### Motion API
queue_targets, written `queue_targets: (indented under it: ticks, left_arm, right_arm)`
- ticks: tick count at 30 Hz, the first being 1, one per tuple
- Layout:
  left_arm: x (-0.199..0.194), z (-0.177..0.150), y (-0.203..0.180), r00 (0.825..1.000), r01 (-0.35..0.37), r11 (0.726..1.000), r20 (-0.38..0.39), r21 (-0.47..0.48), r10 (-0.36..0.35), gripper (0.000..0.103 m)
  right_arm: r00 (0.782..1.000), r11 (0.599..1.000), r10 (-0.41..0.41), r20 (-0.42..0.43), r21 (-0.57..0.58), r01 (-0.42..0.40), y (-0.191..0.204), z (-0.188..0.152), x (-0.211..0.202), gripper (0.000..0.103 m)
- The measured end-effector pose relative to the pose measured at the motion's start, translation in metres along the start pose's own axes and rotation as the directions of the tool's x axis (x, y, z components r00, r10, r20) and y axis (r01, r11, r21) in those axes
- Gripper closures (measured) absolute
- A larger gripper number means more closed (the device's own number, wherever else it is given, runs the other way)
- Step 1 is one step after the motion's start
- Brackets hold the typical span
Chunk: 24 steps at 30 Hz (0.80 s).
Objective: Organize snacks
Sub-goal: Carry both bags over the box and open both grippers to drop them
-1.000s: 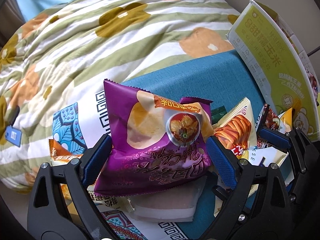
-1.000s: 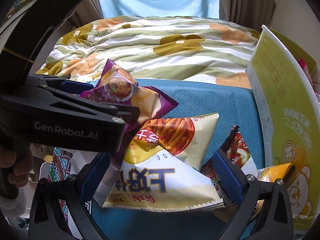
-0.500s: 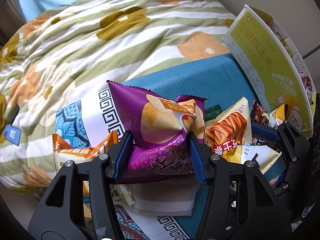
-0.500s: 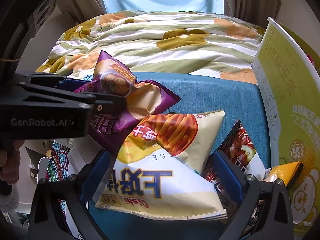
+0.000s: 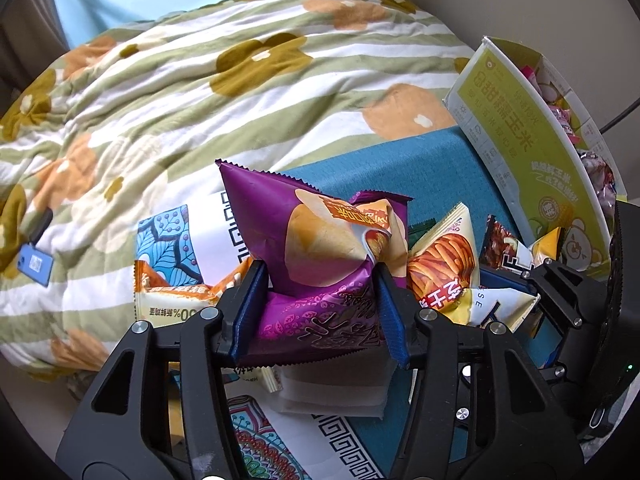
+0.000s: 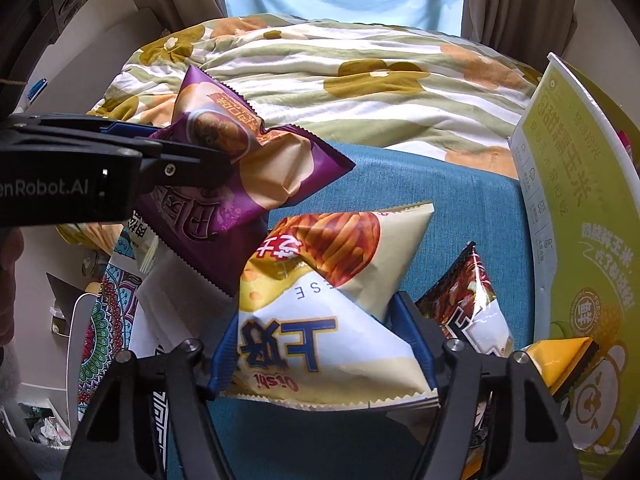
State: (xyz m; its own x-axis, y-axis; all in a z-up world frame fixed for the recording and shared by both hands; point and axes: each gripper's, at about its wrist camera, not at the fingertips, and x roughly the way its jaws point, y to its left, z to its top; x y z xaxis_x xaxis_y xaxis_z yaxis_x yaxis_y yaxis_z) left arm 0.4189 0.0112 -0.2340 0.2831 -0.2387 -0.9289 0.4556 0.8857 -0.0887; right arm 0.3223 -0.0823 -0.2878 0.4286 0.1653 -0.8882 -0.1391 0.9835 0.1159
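- My left gripper (image 5: 318,312) is pinching the purple bag (image 5: 320,264) between its blue pads, jaws drawn well in and creasing the foil; the bag is hanging clear of the teal cloth (image 5: 420,176).
- My right gripper (image 6: 322,354) has just been closing, and its pads are now pressing both sides of the white bag (image 6: 320,312), which is lying on the cloth.
- In the right view the purple bag's lower corner is overlapping the white bag's left edge, so the two are crowding each other.
- A dark red packet (image 6: 468,304) is leaning just beside the right pad, with a yellow packet (image 6: 560,360) past it against the green box (image 6: 580,208).
- The box is standing at the cloth's right edge, already holding wrapped snacks.
- An orange packet (image 5: 176,296) and a white wrapper (image 5: 332,396) are lying under the left gripper.
- A floral quilt (image 5: 200,92) is filling the background.
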Motion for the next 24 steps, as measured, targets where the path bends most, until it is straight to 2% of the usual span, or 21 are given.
queue_targets:
  ticks: [4, 12, 18, 24]
  left_arm:
    - [-0.017, -0.005, 0.000, 1.000, -0.001, 1.000, 0.030, -0.027, 0.001, 0.054]
    - [-0.068, -0.017, 0.004, 0.992, -0.001, 0.997, 0.126, -0.076, 0.010, 0.054]
    - [-0.114, -0.022, 0.003, 0.977, 0.003, 0.996, 0.213, -0.090, 0.017, 0.054]
    - [-0.155, -0.018, -0.019, 0.952, 0.022, 0.999, 0.305, -0.049, -0.006, 0.054]
  right_arm:
    - [0.999, 1.000, 0.017, 0.027, 0.019, -0.018, 0.000, -0.002, -0.008, 0.043]
    - [0.994, 1.000, 0.010, 0.107, 0.011, -0.011, 0.008, -0.004, -0.041, 0.044]
    - [0.983, 1.000, -0.004, 0.184, 0.017, 0.001, 0.012, -0.004, -0.079, 0.044]
    - [0.966, 0.996, -0.028, 0.258, 0.093, 0.004, -0.002, -0.006, -0.129, 0.044]
